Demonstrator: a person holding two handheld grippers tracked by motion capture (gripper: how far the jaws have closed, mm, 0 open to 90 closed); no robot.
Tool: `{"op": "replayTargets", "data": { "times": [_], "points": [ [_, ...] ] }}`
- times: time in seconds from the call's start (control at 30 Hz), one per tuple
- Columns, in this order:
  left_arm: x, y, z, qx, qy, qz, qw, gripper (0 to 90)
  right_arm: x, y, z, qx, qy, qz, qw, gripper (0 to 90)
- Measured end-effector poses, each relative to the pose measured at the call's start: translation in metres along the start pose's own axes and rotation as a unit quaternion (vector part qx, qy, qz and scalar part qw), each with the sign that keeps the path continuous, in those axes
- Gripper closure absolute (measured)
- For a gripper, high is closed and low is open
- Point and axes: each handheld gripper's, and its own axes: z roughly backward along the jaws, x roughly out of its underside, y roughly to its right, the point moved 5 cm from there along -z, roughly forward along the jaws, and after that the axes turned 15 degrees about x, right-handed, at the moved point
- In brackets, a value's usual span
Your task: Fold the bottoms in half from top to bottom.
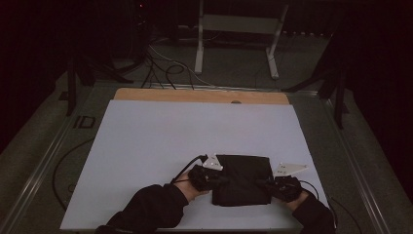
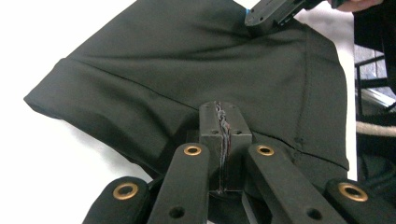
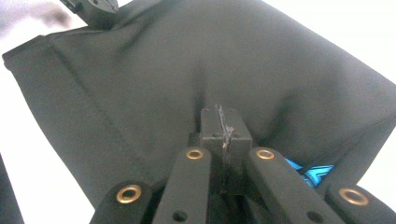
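A black folded garment point(image 1: 243, 178) lies on the white sheet point(image 1: 160, 141) near the front edge. My left gripper point(image 1: 221, 179) meets its left side and my right gripper point(image 1: 263, 183) its right side. In the left gripper view the jaws point(image 2: 219, 116) are pressed together on the dark cloth point(image 2: 187, 70), with the right gripper point(image 2: 271, 14) at the far edge. In the right gripper view the shut jaws point(image 3: 223, 121) pinch the cloth point(image 3: 210, 60), which puckers toward them. A blue print point(image 3: 310, 172) peeks out under a fold, and the left gripper point(image 3: 93, 9) shows at the top left.
The sheet covers a wooden table point(image 1: 195, 95) and spreads wide to the left of the garment and behind it. Cables point(image 1: 165, 68) and a white metal stand point(image 1: 272, 53) are on the floor beyond. A thin cable point(image 1: 63, 170) loops past the sheet's left edge.
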Motion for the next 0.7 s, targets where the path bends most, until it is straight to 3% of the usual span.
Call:
{"op": "replayTargets", "data": {
  "times": [0.43,0.7],
  "points": [
    [0.012,0.008,-0.006,0.006,-0.026,-0.005,0.9996,89.7,0.01,-0.009,0.004,-0.029,-0.015,0.016,0.9993,90.0],
    [0.016,0.013,-0.007,0.01,-0.029,-0.004,0.9995,89.7,0.014,-0.012,0.009,-0.04,-0.015,0.018,0.9989,90.0]
  ]
}}
